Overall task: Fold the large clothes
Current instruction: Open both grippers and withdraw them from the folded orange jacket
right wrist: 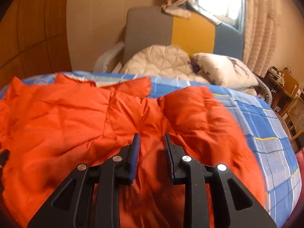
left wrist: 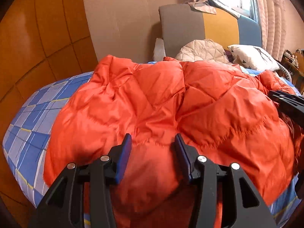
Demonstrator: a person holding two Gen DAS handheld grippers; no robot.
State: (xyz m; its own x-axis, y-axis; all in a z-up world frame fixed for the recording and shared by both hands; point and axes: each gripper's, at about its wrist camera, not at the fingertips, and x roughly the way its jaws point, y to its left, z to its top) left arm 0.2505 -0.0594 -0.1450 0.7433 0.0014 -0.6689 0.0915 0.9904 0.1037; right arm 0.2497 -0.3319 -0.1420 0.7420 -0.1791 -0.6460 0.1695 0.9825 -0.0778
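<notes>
An orange quilted puffer jacket (left wrist: 161, 98) lies spread on the bed; it fills the lower half of the right wrist view (right wrist: 76, 117) too. My left gripper (left wrist: 153, 138) is open, its blue-padded fingers just above the jacket's near part, nothing between them. My right gripper (right wrist: 151, 137) is open over the jacket, fingers a moderate gap apart, empty. It also shows as a black shape at the right edge of the left wrist view (left wrist: 288, 102). A folded sleeve (right wrist: 190, 104) lies on the jacket's right side.
The bed has a blue plaid sheet (left wrist: 34, 117) (right wrist: 266, 125). A beige quilted garment (right wrist: 157, 60) and a white pillow (right wrist: 226, 72) lie near the grey, yellow and blue headboard (left wrist: 205, 24). An orange wardrobe (left wrist: 34, 38) stands left; wicker chair (right wrist: 296, 115) right.
</notes>
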